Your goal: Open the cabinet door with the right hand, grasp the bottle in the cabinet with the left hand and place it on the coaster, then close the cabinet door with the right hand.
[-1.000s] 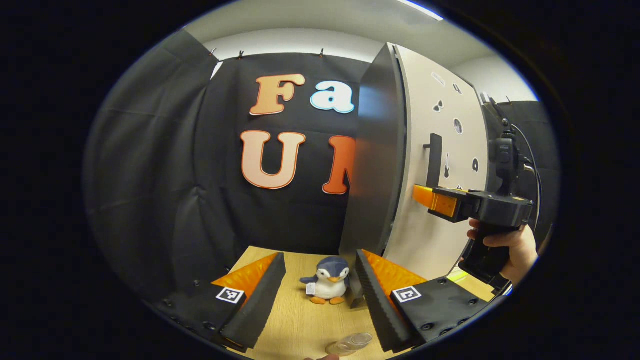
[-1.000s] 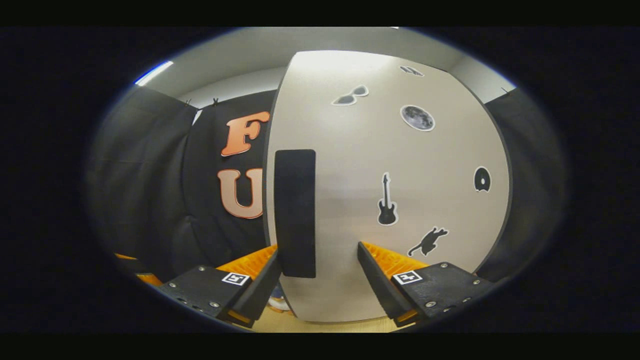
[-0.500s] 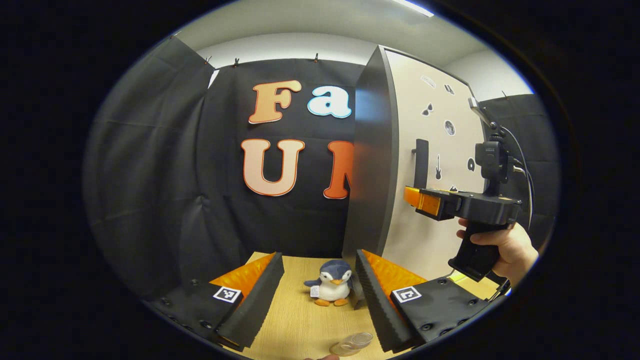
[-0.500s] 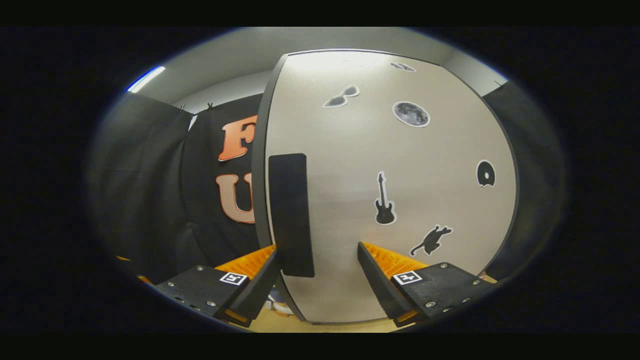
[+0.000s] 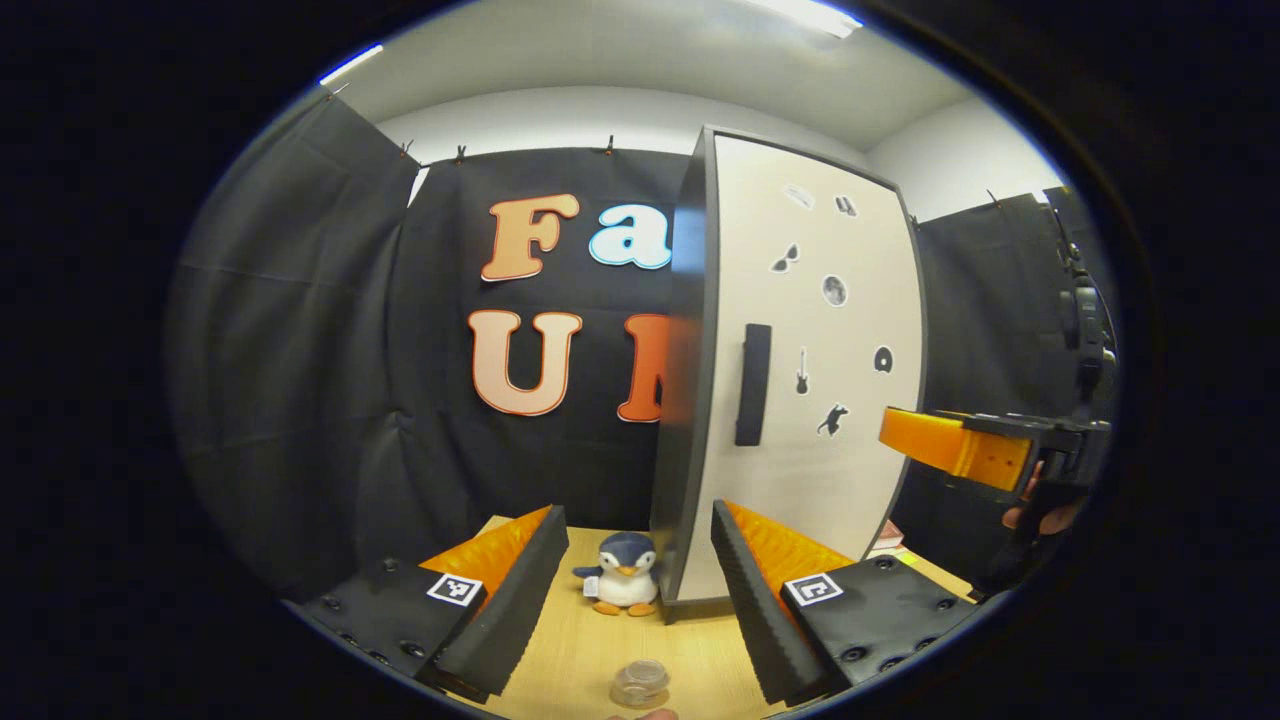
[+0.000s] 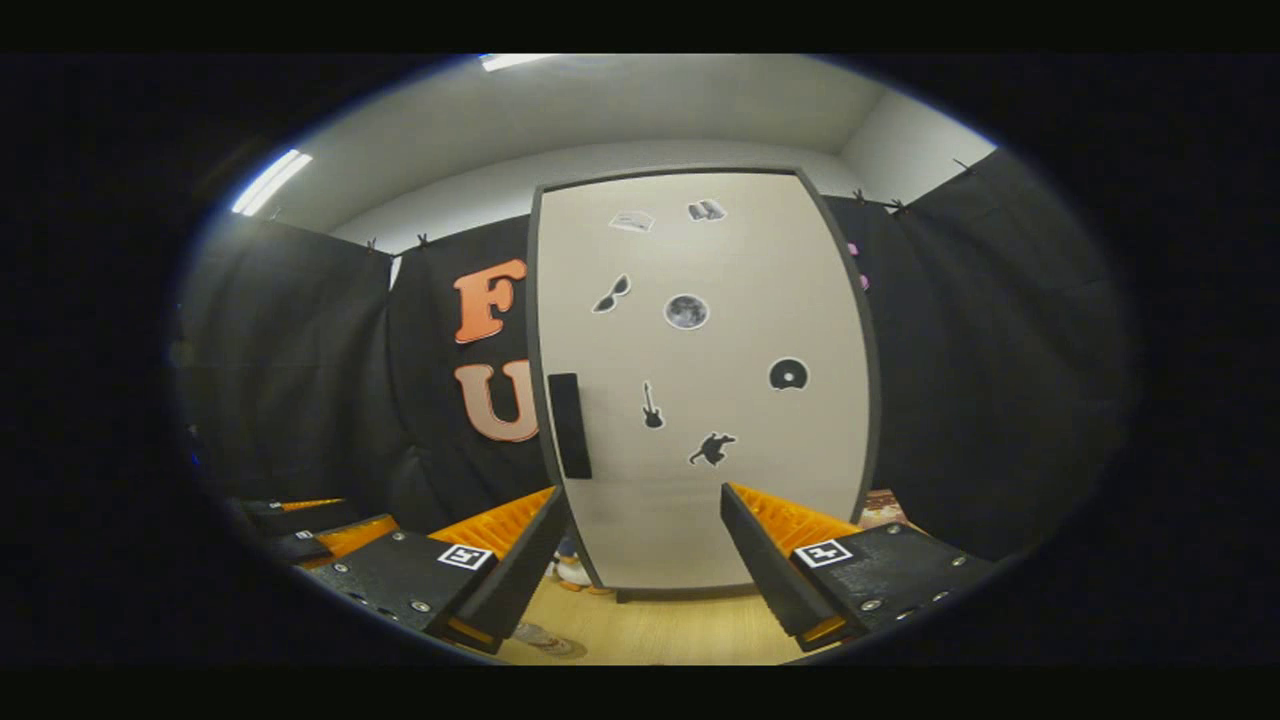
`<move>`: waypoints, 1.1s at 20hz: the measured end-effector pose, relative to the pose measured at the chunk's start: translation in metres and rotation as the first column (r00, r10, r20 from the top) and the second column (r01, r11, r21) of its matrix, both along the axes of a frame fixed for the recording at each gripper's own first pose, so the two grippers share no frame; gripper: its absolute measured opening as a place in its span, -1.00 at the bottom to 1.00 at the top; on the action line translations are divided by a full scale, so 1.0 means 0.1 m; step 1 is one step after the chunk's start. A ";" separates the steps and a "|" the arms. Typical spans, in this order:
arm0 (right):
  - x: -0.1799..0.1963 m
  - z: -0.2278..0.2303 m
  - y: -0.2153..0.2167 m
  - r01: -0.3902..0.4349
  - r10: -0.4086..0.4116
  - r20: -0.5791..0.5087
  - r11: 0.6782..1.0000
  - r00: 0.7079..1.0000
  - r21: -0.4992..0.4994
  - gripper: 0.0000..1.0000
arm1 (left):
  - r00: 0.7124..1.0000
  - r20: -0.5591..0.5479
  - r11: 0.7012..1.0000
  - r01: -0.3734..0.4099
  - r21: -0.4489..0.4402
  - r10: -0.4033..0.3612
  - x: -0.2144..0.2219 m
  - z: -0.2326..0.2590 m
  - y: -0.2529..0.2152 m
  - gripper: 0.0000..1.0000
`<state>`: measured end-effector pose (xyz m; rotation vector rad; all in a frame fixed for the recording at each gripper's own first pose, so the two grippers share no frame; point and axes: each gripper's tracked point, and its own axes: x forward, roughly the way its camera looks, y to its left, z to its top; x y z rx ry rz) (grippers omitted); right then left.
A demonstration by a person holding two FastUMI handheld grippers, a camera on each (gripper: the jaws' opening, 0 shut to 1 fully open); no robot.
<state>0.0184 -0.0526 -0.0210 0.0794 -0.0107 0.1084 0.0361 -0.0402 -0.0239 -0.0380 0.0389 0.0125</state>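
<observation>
Straight ahead of the right gripper (image 6: 640, 545), the cabinet door (image 6: 700, 390) stands flat in its frame and looks closed, its dark handle (image 6: 570, 425) up and to the left of the fingers and well clear of them. Half a second ago that handle sat right between the fingers and the door filled the right gripper view; now the door is far smaller and the whole cabinet front shows, so the right gripper has backed away. Its fingers are spread apart with nothing between them.

Just below and in front of the left gripper (image 5: 630, 600) lies the bottle (image 5: 640, 683), a clear one resting on the wooden table (image 5: 590, 650) near the bottom edge of the left gripper view. Whether a coaster lies under it I cannot tell. The left gripper's fingers are spread too, holding nothing. Beyond them sits a penguin toy (image 5: 622, 572), close against the cabinet's left side. Far to the right of the left gripper, the right gripper (image 5: 945, 440) hangs in the air with a hand on its grip, away from the door where a second ago it was at the handle.

With the bottle out, the door shut and both grippers free, the task looks finished.
</observation>
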 end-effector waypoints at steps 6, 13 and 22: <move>-0.85 0.06 -0.47 0.046 -0.046 0.015 0.999 0.999 -0.013 0.94 | 0.998 0.058 0.998 0.038 0.044 -0.040 -0.43 0.25 -0.56 0.79; -1.24 0.02 -0.66 0.052 -0.052 0.027 0.999 0.998 0.002 0.87 | 0.999 0.047 0.999 0.016 0.047 -0.018 -0.68 0.25 -0.69 0.79; -1.27 -0.08 -0.59 0.049 -0.049 -0.002 0.998 0.999 -0.043 0.88 | 1.000 0.025 1.000 -0.013 0.025 0.013 -0.71 0.18 -0.62 0.79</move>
